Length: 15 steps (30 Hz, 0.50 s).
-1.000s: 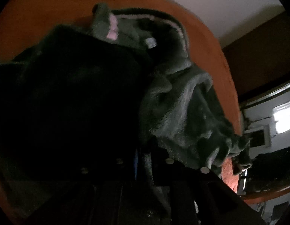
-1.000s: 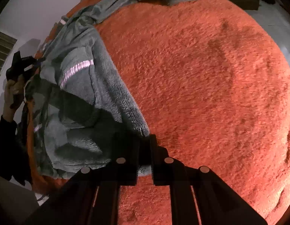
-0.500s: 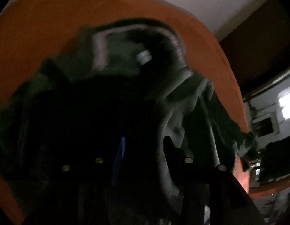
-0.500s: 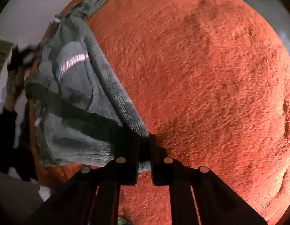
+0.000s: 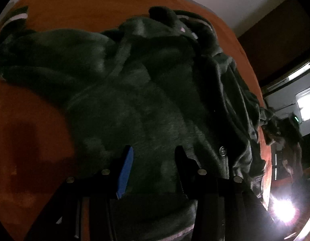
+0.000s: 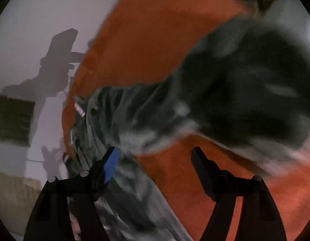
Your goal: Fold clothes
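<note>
The left gripper [image 5: 152, 154] hangs over the fleece [image 5: 134, 92], which lies heaped on the orange cover [image 5: 78, 8]; its jaws stand apart with nothing pinched, the pile below them. The right gripper [image 6: 155, 156] has just been opening: its jaws are spread wide, empty, above cover with the fleece's edge by the left finger. The fold looks just laid down. To do it well, each gripper should probably settle, then take a clear hem, not bunched pile.
</note>
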### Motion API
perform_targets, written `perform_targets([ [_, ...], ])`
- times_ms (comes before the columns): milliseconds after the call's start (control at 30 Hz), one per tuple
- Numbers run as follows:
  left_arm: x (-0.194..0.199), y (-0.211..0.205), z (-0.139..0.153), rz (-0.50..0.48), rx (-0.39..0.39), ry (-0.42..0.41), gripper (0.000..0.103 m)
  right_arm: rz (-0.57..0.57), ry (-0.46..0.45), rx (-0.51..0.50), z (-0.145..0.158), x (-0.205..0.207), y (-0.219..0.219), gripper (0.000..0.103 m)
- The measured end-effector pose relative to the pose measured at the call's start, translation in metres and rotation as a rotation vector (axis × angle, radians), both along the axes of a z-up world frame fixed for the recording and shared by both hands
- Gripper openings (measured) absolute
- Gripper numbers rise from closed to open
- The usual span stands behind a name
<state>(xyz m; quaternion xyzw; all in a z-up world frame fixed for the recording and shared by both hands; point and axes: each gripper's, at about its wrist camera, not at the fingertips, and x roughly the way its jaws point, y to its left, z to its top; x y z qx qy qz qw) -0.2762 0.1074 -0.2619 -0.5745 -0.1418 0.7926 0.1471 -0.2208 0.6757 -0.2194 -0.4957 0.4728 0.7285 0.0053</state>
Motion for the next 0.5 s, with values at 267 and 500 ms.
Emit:
perform_targets([
  [267,0.024,0.016,-0.058,0.069,-0.069,0.121,0.045,-0.275,0.280,0.640,0.103,-0.038,0.008,0.008],
  [500,0.015,0.024,-0.050,0.043,-0.082,0.112,0.046,-0.013,-0.062,0.517,0.056,-0.091,0.022,0.017],
])
